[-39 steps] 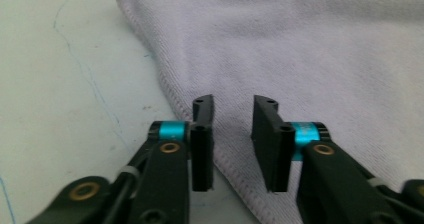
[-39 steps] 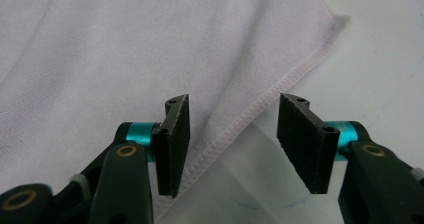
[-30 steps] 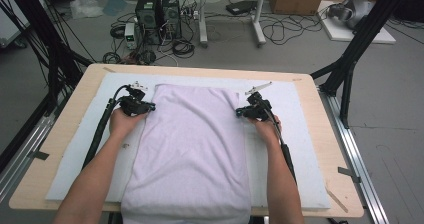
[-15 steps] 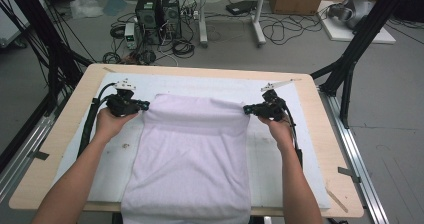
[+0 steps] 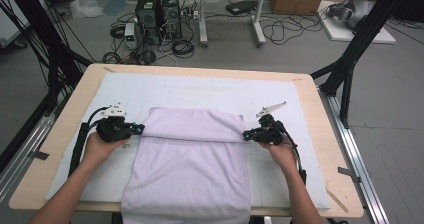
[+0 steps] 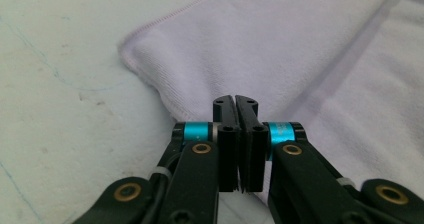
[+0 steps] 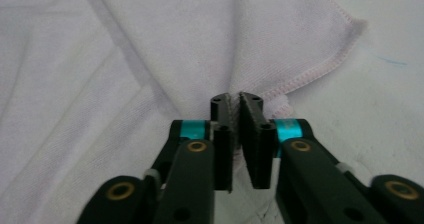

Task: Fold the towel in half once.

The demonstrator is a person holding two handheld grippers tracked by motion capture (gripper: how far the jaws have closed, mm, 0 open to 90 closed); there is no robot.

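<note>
Lavender towel [image 5: 192, 174] hangs over the counter's near edge between our forearms and runs forward over a white mat [image 5: 280, 96]; its far part is folded back toward us, so a doubled band lies across the middle. At the band's left end we hold the left gripper [image 5: 141, 129], at its right end the right gripper [image 5: 245, 134], each pointing inward at the fold. In the left gripper view [image 6: 235, 101] the jaws stand nearly together with only a thin slit, the folded towel corner [image 6: 150, 59] just ahead; we can't tell whether any cloth is still pinched. In the right gripper view [image 7: 235, 101] a thin pleat of hemmed towel edge sits between the jaws, which are slightly parted at the base. Both grippers' jaws have just been opening. Farther off, bare mat, then the wooden counter [image 5: 200, 70] rim, then floor with cables [image 5: 280, 31] and computer boxes [image 5: 157, 9].
</note>
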